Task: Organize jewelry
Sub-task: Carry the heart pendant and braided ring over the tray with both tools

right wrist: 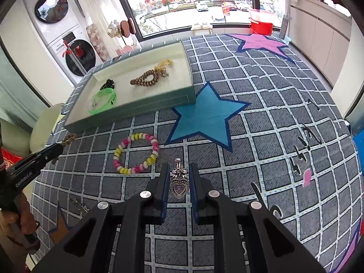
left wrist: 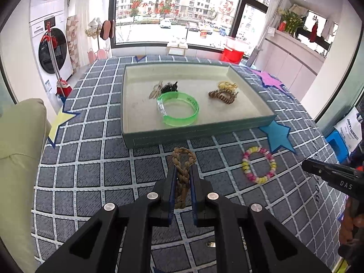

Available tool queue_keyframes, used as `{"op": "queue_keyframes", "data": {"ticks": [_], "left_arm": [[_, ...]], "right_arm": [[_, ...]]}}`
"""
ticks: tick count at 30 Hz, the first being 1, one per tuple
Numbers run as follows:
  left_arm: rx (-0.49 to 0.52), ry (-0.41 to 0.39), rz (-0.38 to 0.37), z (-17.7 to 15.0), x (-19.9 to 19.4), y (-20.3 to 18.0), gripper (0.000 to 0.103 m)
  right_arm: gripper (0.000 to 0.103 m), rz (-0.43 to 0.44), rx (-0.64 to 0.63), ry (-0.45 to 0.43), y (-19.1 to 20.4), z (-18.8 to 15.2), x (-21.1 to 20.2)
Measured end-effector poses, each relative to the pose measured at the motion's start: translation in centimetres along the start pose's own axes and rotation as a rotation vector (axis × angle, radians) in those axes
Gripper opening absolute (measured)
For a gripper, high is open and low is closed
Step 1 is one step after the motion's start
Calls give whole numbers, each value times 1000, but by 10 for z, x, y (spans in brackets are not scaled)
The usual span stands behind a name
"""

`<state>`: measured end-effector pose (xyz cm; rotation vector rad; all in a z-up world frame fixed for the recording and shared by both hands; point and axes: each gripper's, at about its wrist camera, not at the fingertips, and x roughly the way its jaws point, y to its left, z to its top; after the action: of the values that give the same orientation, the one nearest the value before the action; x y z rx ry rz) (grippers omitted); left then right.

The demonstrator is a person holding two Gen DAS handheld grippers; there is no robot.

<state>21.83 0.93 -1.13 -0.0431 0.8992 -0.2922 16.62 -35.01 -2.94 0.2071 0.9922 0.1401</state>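
Clenched on a braided brown cord bracelet (left wrist: 183, 173): left gripper (left wrist: 183, 170), cord running lengthwise between the blue pads, its looped end poking out past the fingertips. Clenched likewise on a silver heart pendant (right wrist: 179, 185): right gripper (right wrist: 179, 170), heart hanging between the pads, small bow and pin reaching just beyond the tips.

Ahead of the left jaws, close: green tray (left wrist: 195, 132) with a pale lining. Inside it, left to right: a small beige-and-black cluster (left wrist: 162, 88), a translucent green bangle (left wrist: 178, 109) just below that cluster, then a brown beaded coil (left wrist: 221, 96) with a yellow piece touching its far end. Right of the left jaws, outside the tray and apart from it: pink, yellow and white beaded bracelet (left wrist: 259, 165), flat on the cloth, also left of and slightly ahead of the right jaws. Beyond that bracelet, a blue star patch (left wrist: 276, 136).

Underneath everything: grey checked cloth (left wrist: 91, 159) with white grid lines and more star patches in yellow and pink. Farther out, left to right: stacked washer and dryer (left wrist: 51, 45), a red broom leaning there, a wide window (left wrist: 177, 9) onto parked cars and apartment blocks, a red basin, pale cabinets with a plant on top.
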Motion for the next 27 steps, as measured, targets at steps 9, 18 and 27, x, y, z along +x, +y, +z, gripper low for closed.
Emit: {"op": "queue_keyframes", "data": {"ticks": [9, 18, 27], "left_arm": [[6, -32, -38, 12, -17, -6, 25], [3, -51, -48, 33, -23, -4, 25], [-3, -76, -15, 72, -13, 7, 25]], "right_arm": [[18, 35, -2, -20, 5, 7, -12], [19, 77, 25, -48, 7, 37, -16], [19, 104, 23, -66, 17, 91, -6]]}}
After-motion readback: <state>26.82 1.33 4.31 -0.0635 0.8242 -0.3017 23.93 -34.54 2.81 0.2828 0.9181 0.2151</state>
